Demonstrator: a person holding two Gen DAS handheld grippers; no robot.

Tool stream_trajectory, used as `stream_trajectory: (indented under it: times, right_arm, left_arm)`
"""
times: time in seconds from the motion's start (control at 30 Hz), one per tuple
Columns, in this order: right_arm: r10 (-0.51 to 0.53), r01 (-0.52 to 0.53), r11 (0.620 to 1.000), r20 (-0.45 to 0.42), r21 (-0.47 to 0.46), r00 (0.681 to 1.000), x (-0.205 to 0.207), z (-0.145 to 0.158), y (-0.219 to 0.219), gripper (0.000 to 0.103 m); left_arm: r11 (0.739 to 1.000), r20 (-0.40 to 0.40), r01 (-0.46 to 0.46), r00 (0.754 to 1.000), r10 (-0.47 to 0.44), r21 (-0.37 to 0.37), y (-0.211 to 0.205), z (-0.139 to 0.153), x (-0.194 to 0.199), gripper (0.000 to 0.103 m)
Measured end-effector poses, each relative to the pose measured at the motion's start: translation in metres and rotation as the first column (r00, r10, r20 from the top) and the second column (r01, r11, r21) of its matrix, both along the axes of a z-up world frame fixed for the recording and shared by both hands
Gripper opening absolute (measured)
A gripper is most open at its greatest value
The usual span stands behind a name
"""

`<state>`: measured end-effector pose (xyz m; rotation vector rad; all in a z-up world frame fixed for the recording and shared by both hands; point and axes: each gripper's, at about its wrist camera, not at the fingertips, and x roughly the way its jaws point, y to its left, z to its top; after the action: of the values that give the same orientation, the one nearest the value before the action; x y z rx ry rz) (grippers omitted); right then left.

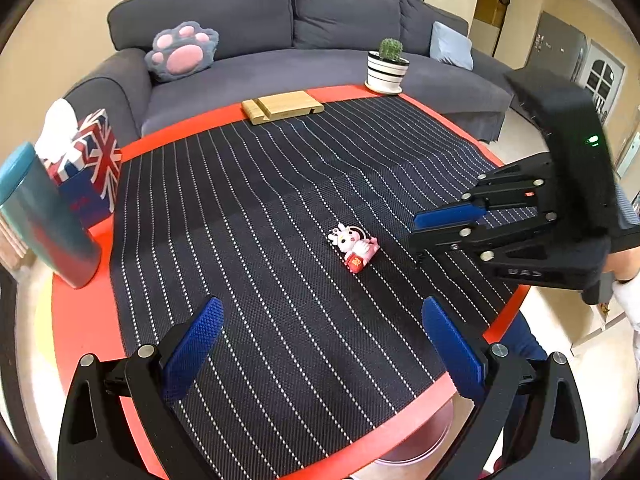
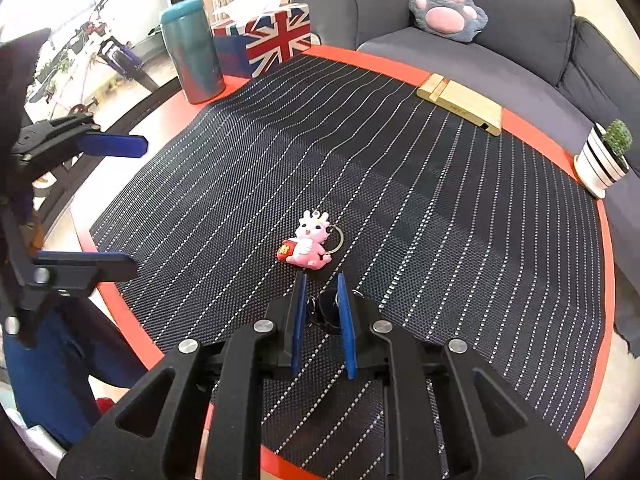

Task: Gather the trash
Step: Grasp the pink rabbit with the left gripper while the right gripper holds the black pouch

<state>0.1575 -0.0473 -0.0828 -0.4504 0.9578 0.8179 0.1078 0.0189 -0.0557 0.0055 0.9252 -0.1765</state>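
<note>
Right gripper (image 2: 322, 280) nearest the lens: jaws pinched onto a small dark object (image 2: 326, 310), identity unclear. Just beyond its tips a pink dragon keychain (image 2: 310, 242) lies on the striped mat (image 2: 440, 220), untouched. Left gripper (image 1: 320, 320) spread wide, holding nothing. Red table (image 2: 520, 120) edge carries teal tumbler (image 2: 196, 52), flag tissue box (image 2: 276, 36), potted cactus (image 2: 608, 156).
</note>
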Motion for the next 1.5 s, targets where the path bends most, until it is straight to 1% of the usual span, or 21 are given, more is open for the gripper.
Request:
stream_trajectory:
  times: [0.27, 0.53, 0.7, 0.87, 0.97, 1.07, 1.17, 1.23, 1.27, 1.3, 1.37, 1.5]
  right_arm:
    - [-0.02, 0.02, 1.0, 0.005, 0.015, 1.0, -0.001, 0.02, -0.015, 0.015]
    - [-0.035, 0.035, 0.999, 0.009, -0.009, 0.999, 0.001, 0.029, -0.029, 0.015]
    - [-0.04, 0.04, 0.999, 0.01, -0.014, 0.999, 0.001, 0.032, -0.035, 0.015]
    - [-0.047, 0.047, 0.999, 0.007, -0.017, 0.999, 0.001, 0.031, -0.041, 0.015]
    - [-0.052, 0.052, 0.998, 0.002, -0.018, 0.999, 0.001, 0.029, -0.046, 0.015]
    - [-0.058, 0.058, 0.998, -0.002, -0.017, 0.998, 0.003, 0.027, -0.048, 0.015]
    - [-0.059, 0.059, 0.998, -0.005, -0.014, 0.998, 0.003, 0.026, -0.05, 0.015]
    - [-0.059, 0.059, 0.998, -0.006, -0.013, 0.998, 0.004, 0.025, -0.049, 0.015]
    - [-0.059, 0.059, 0.998, -0.007, -0.012, 0.998, 0.004, 0.025, -0.049, 0.015]
    - [-0.06, 0.06, 0.998, -0.007, -0.012, 0.998, 0.004, 0.024, -0.049, 0.015]
    - [-0.061, 0.061, 0.998, -0.008, -0.01, 0.998, 0.004, 0.023, -0.049, 0.015]
    - [-0.061, 0.061, 0.998, -0.009, -0.003, 0.998, 0.003, 0.023, -0.049, 0.015]
  left_arm:
    - [0.999, -0.032, 0.043, 0.999, -0.042, 0.022, -0.014, -0.006, 0.026, 0.096]
    - [0.995, -0.083, 0.092, 0.993, -0.088, 0.042, -0.027, -0.016, 0.058, 0.096]
    - [0.99, -0.114, 0.128, 0.986, -0.122, 0.052, -0.038, -0.033, 0.075, 0.096]
    - [0.99, -0.126, 0.124, 0.985, -0.115, 0.064, -0.039, -0.05, 0.085, 0.095]
    - [0.989, -0.129, 0.132, 0.984, -0.123, 0.065, -0.042, -0.055, 0.086, 0.094]
    - [0.989, -0.143, 0.134, 0.982, -0.124, 0.066, -0.043, -0.06, 0.087, 0.08]
    - [0.988, -0.145, 0.135, 0.982, -0.123, 0.075, -0.044, -0.062, 0.086, 0.076]
    - [0.988, -0.138, 0.132, 0.983, -0.12, 0.079, -0.044, -0.062, 0.086, 0.069]
    - [0.988, -0.135, 0.127, 0.984, -0.115, 0.084, -0.044, -0.062, 0.086, 0.063]
    - [0.988, -0.131, 0.127, 0.985, -0.115, 0.086, -0.044, -0.061, 0.086, 0.055]
    - [0.987, -0.128, 0.126, 0.985, -0.113, 0.096, -0.045, -0.059, 0.086, 0.046]
    - [0.988, -0.127, 0.119, 0.986, -0.106, 0.1, -0.044, -0.058, 0.085, 0.046]
